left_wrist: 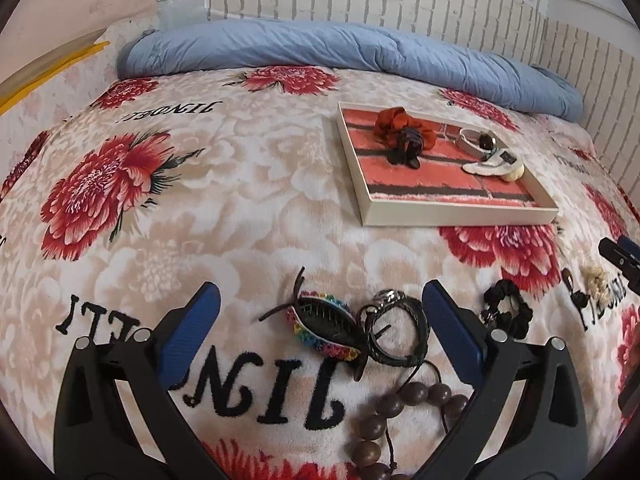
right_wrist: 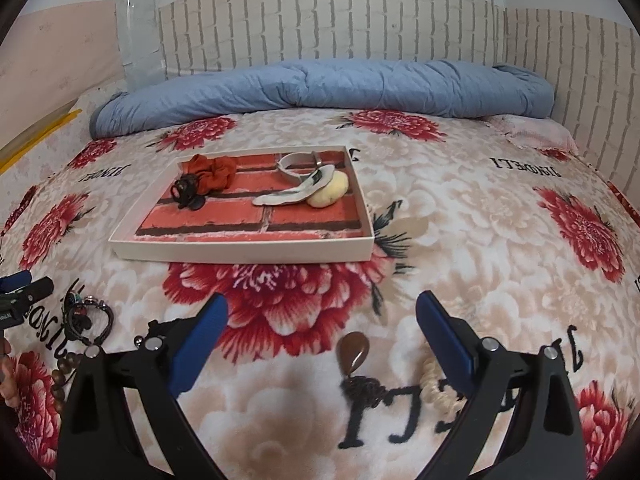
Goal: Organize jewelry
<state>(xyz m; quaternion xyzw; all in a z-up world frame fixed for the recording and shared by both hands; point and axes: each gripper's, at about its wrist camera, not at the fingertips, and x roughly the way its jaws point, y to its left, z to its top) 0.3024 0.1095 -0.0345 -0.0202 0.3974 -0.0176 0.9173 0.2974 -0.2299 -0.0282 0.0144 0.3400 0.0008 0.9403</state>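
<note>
Both grippers are held wide open with nothing gripped. Between the left gripper (left_wrist: 320, 312) fingers, a rainbow-beaded black hair clip (left_wrist: 326, 330) and a black cord bracelet (left_wrist: 394, 328) are seen on the flowered blanket (left_wrist: 224, 200). A brown teardrop pendant (right_wrist: 354, 350) is framed by the right gripper (right_wrist: 322, 316). Further back, a red scrunchie (right_wrist: 212, 172) is found in the shallow brick-patterned tray (right_wrist: 244, 250).
</note>
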